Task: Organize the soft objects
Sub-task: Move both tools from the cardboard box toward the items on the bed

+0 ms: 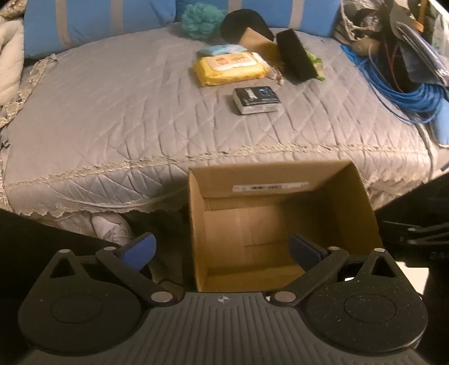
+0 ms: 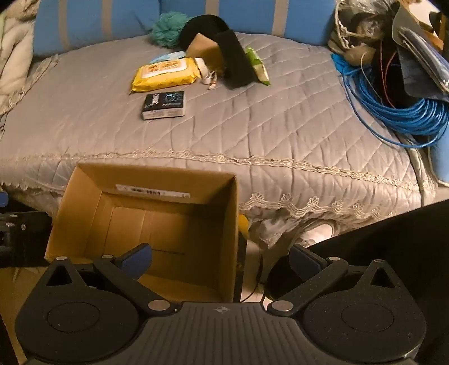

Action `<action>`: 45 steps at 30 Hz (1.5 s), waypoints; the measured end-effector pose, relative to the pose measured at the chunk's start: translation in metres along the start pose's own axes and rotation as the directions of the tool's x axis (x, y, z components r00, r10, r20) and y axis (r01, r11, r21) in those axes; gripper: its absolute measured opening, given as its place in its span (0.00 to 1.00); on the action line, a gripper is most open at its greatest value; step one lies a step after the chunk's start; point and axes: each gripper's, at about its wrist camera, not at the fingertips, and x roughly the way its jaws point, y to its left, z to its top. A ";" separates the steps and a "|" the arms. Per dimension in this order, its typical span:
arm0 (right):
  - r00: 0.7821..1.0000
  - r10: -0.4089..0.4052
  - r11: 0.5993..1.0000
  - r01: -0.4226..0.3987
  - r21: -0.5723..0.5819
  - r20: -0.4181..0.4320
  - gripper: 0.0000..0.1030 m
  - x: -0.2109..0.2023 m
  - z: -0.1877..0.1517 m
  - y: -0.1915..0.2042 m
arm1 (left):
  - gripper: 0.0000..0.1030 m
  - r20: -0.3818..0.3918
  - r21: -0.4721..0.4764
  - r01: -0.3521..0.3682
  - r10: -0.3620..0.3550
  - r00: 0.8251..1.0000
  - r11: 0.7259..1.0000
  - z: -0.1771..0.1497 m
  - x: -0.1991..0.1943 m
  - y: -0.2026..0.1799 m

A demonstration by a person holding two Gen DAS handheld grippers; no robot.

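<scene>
An open, empty cardboard box (image 1: 345, 202) (image 2: 84, 196) stands on the floor against the bed's front edge. On the grey quilt (image 1: 126, 106) (image 2: 280, 118) at the back lie a yellow wipes pack (image 1: 228, 68) (image 2: 165, 73), a black tissue pack (image 1: 256, 99) (image 2: 163, 104), a teal bath pouf (image 1: 200, 19) (image 2: 167, 29), a black sponge block (image 1: 297, 57) (image 2: 235, 60), a green packet (image 2: 259, 67) and a black rounded item (image 1: 241, 22). My left gripper (image 1: 221, 252) is open and empty above the box. My right gripper (image 2: 220, 257) is open and empty over the box's right wall.
A coil of blue cable (image 1: 404, 95) (image 2: 404, 112) and a pile of bags and wires (image 2: 393, 36) lie on the bed's right side. Blue striped pillows (image 1: 92, 25) (image 2: 92, 22) line the back. A dark object (image 2: 393, 252) fills the lower right.
</scene>
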 end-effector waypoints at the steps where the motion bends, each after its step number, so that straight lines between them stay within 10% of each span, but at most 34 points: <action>1: 1.000 0.006 1.000 -0.006 0.007 0.002 1.00 -0.001 -0.001 0.001 | 1.00 -0.006 0.000 -0.004 0.004 1.000 1.000 0.000 0.001 0.000; 45: 0.999 -0.026 0.999 0.025 -0.030 -0.028 1.00 0.000 -0.013 0.020 | 1.00 0.005 0.058 0.017 -0.018 1.000 0.998 -0.016 -0.005 -0.016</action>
